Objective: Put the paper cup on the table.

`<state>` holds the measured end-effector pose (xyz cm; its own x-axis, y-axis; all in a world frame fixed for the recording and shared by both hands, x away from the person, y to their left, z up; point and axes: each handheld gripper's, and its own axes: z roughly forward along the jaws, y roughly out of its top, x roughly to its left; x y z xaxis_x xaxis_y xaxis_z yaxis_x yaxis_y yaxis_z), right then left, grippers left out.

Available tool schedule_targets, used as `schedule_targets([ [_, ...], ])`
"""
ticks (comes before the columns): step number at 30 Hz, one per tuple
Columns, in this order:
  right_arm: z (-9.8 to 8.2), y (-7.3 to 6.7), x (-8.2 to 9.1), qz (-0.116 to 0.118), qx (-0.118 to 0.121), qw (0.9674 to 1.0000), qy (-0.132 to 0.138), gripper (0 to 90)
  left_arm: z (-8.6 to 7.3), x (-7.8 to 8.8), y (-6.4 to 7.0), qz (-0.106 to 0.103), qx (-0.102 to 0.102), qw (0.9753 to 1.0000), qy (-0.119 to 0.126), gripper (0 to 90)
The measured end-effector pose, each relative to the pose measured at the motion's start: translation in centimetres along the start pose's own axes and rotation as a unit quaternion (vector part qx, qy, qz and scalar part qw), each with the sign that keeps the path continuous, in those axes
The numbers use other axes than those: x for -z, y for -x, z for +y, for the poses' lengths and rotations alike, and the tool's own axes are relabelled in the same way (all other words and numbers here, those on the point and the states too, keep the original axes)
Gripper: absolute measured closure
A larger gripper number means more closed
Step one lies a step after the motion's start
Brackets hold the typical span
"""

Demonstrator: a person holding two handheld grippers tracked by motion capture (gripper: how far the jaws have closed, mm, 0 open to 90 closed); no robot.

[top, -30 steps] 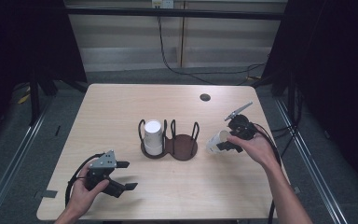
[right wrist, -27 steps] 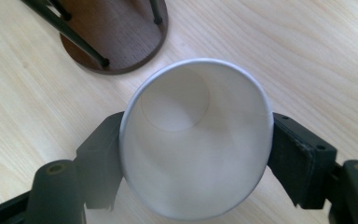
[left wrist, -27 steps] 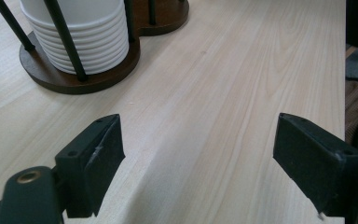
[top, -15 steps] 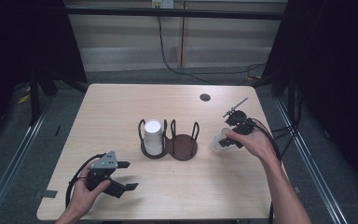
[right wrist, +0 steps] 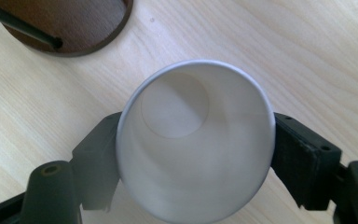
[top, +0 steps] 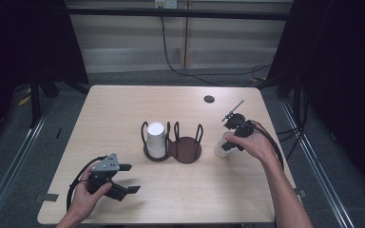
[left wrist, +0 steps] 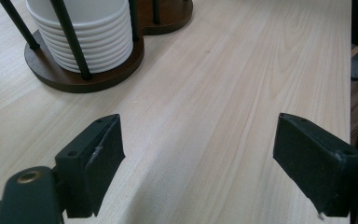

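At the left of the high view, the left gripper [top: 123, 179] lies low over the near left part of the tabletop [top: 123, 109], held in the person's left hand [top: 86, 197]. Its 2 jaws stand wide apart with nothing between them; in the left gripper view only bare wood shows in the gap.

Near the middle of the tabletop stands a dark wooden cup holder [top: 173, 147] with 2 round bays and thin black upright rods. The left bay holds a stack of white paper cups [top: 156, 139], upright; in the left gripper view the stack [left wrist: 86, 32] shows its ribbed rims between 2 rods. The right bay [top: 188, 148] has no cup in it.

Just right of the holder, the right gripper [top: 226, 146] has a single white paper cup [top: 222, 145] between its jaws, held in the person's right hand [top: 254, 146]. The cup is well apart from the stack and close beside the holder's right bay. In the right gripper view the cup [right wrist: 196, 140] shows its open mouth to the camera, a jaw on each side of its wall. The jaws have just been opening, and I cannot tell whether the pads press the cup.

Farther back on the right, a small dark round disc [top: 209, 99] sits on the tabletop.
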<state>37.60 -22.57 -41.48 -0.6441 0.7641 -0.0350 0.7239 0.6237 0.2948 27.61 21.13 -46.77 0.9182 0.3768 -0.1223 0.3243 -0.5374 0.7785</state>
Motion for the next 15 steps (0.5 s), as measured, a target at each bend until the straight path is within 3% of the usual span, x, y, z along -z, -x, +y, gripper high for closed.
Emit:
schedule_targets([
  [2,0.09,-0.05,-0.06,0.002,-0.003,1.0,0.0,22.6,0.01,0.0,-0.06,0.0,-0.005,1.0,-0.005,16.1],
  [7,0.27,-0.17,-0.34,0.001,-0.003,1.0,0.008,21.6,-0.02,0.18,-0.2,-0.004,0.011,0.9999,0.01,16.2],
  [15,0.42,-0.38,-0.88,0.001,-0.002,1.0,0.008,20.6,-0.08,0.23,-0.29,0.0,0.009,1.0,0.003,16.1],
])
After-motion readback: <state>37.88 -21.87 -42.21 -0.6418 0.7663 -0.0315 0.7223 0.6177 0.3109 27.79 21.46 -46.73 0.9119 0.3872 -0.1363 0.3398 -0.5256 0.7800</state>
